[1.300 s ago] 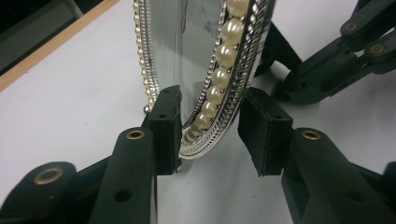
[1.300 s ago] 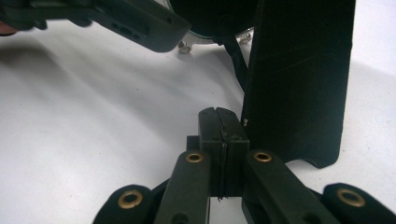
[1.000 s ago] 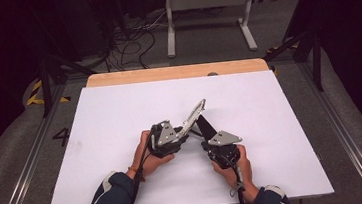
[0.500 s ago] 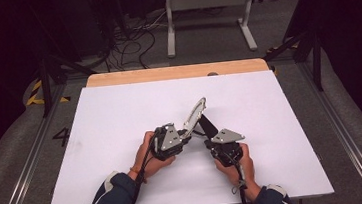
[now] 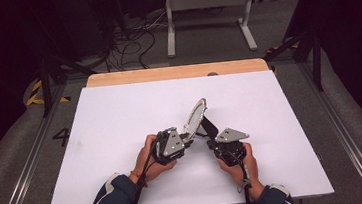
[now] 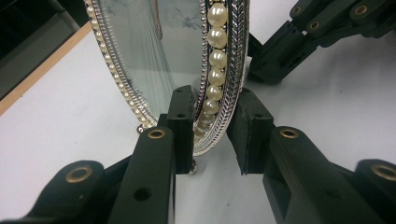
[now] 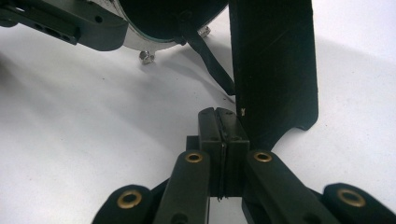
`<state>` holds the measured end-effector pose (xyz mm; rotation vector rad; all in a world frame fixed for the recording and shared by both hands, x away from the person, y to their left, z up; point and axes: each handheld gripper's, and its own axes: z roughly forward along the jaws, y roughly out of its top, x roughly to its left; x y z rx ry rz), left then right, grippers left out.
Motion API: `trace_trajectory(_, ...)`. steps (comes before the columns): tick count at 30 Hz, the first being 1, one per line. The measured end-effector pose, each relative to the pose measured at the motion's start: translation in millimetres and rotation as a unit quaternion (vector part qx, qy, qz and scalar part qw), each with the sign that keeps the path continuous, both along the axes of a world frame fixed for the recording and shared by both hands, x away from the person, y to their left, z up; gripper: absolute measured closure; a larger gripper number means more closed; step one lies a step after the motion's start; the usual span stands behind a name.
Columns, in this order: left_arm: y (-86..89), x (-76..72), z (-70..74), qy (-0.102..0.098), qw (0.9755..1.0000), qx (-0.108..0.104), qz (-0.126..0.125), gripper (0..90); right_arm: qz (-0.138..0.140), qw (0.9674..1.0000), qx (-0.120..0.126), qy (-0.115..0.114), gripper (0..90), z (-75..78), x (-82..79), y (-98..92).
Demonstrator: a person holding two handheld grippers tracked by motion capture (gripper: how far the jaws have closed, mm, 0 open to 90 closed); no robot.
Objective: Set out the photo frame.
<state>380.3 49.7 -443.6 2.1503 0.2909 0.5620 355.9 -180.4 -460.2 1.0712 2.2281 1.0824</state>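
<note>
1. Left gripper [image 5: 187, 140]: held in the person's left hand [image 5: 149, 158] near the middle of the white table [image 5: 120, 118]; in the high view it points rightward at the lower rim of the oval picture frame [image 5: 196, 117].

2. Left gripper, own view [image 6: 212, 123]: the jaws have just been closing, with the frame's lower edge between them; the left pad lies against the glass face; the right pad stands just beside the silver herringbone rim, and I cannot tell whether it presses there; jaws only part-way closed, straddling the rim.

3. Oval picture frame, left gripper view [image 6: 154, 51]: stands tilted on the white table on small metal feet; glass front bordered by a fine beaded line, a row of pearls [image 6: 215, 58] and a silver patterned band.

4. Black back stand [image 7: 273, 60]: a flat dark easel leg behind the frame, its foot resting on the table; a thin black strap [image 7: 205, 51] runs from it to the frame's back.

5. Right gripper [image 5: 213, 141]: held in the person's right hand [image 5: 238, 164], just right of the frame in the high view; in its own view [image 7: 223, 119] the jaws are pressed together, pads meeting face to face at the stand's lower edge; whether any material is caught between them cannot be told.

6. Both grippers sit close together, the frame between them.
</note>
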Motion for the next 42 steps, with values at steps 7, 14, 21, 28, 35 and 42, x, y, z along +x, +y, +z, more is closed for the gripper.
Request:
trace_trajectory(7,1.1,2.2,-1.3,0.02,0.9996,-0.017,-0.006,69.4,0.0,1.0,-0.006,-0.001,90.0,0.2,2.0,-3.8)
trace_trajectory(14,3.6,2.8,-1.6,0.035,0.9987,-0.03,-0.02,69.9,-0.012,0.9999,-0.007,-0.003,88.9,0.3,7.3,-10.8)
trace_trajectory(21,9.2,-0.4,2.6,0.039,0.9984,-0.029,-0.03,70.5,-0.015,0.9999,-0.005,-0.003,87.9,0.7,11.9,-14.6)
trace_trajectory(28,22.8,-2.0,4.9,0.058,0.9975,-0.018,-0.035,61.8,-0.017,0.9998,-0.004,-0.002,87.7,1.2,16.2,-17.9)
trace_trajectory(35,40.6,-6.4,8.1,0.066,0.9975,-0.01,-0.024,53.5,-0.017,0.9998,-0.004,0.003,87.2,0.8,19.0,-19.5)
trace_trajectory(42,71.0,-13.7,6.6,0.064,0.9976,-0.003,0.025,44.5,-0.014,0.9999,-0.004,0.002,83.3,1.0,20.9,-20.3)
